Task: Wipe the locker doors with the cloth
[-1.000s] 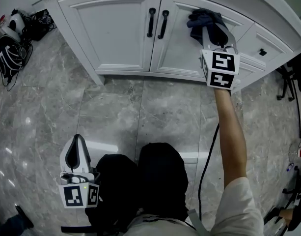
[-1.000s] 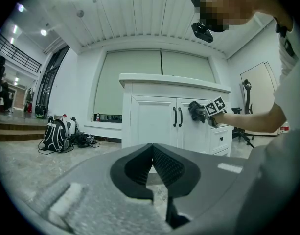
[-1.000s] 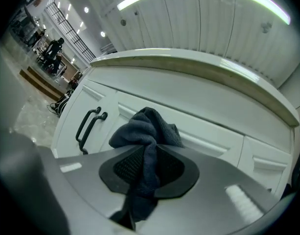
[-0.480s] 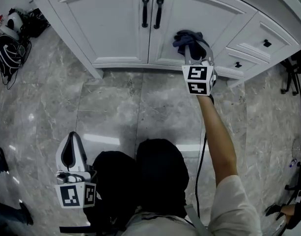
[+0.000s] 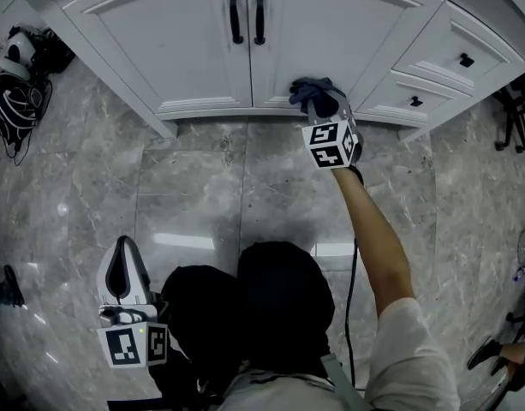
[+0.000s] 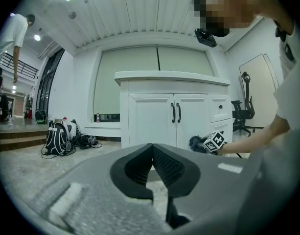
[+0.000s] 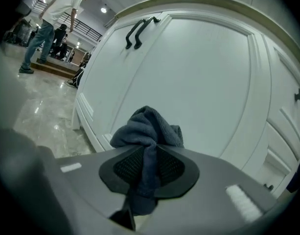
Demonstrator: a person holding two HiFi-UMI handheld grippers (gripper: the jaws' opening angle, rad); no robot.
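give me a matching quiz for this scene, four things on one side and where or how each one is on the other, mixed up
Things:
1. cloth
2. left claw
3. door handles
4. bags

Place or state:
a. shut with nothing in it, held low beside the person
b. black, upright, side by side where the two doors meet
c. on the floor to the left of the cabinet
d. pinched in the right claw, low on the right-hand door

Pairs: 1-d, 2-a, 3-b, 4-c
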